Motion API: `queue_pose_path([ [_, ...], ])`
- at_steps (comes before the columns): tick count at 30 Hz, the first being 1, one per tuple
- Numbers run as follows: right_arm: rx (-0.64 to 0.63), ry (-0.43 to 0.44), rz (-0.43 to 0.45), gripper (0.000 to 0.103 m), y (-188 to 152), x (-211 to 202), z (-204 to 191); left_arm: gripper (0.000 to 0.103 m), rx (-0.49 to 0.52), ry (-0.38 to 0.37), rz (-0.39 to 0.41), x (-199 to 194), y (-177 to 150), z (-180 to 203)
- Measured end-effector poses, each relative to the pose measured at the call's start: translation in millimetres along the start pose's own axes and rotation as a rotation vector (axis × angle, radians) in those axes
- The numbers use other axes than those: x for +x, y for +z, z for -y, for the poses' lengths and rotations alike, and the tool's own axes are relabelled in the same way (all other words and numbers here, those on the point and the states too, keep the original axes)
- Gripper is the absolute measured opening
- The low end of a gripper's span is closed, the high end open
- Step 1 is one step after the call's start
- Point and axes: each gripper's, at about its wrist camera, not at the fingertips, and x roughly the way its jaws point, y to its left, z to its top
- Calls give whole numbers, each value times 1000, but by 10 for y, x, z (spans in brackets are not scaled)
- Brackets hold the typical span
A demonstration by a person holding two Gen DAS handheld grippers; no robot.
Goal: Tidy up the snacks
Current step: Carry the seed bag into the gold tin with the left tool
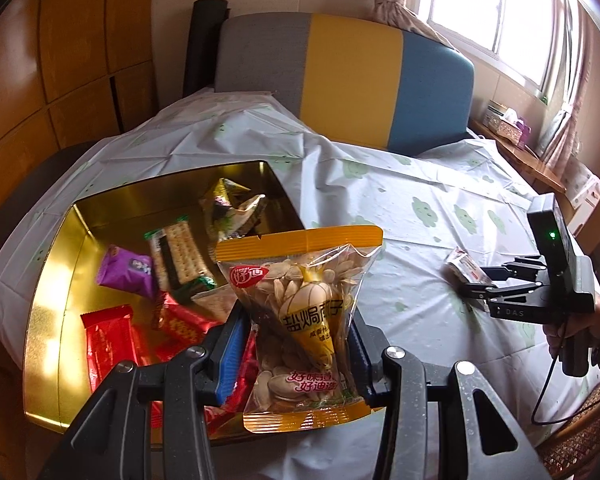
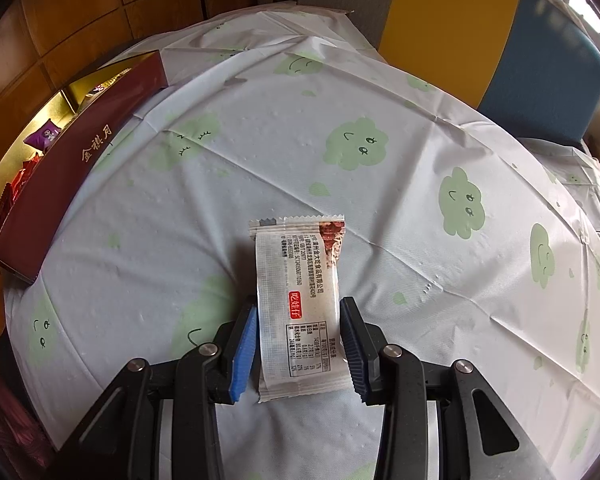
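The seed bag (image 1: pixel 308 320) hides the box's (image 1: pixel 56 280) near corner and part of the red packets (image 1: pixel 108 340). The white packet's (image 2: pixel 300 304) small print is unreadable.

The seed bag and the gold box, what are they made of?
The seed bag looks like thin shiny plastic: it is see-through in the middle, so the seeds show, and it crinkles where the left claw squeezes it. The gold box is probably cardboard lined with gold foil: its inside shines like a mirror, while its outside looks dull dark red.
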Motion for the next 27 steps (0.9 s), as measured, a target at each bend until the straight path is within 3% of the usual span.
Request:
queue_pose_path([
  [6,-9,-4,-1,41,8,2,-9,46,-98,6,-6,-30,60,-354],
  [13,-21,-3,-2,41,22,3,-9,46,-334,109,44,-300,155,-1290],
  [18,-24,-4,-2,41,31,7,-12,46,-444,157,53,-426,60,-1732],
  [23,-23,-5,-2,41,30,9,-17,46,-488,101,4,-349,-83,-1803],
  [27,-24,-6,-2,41,33,8,-15,46,-480,21,-49,-177,-108,-1606],
])
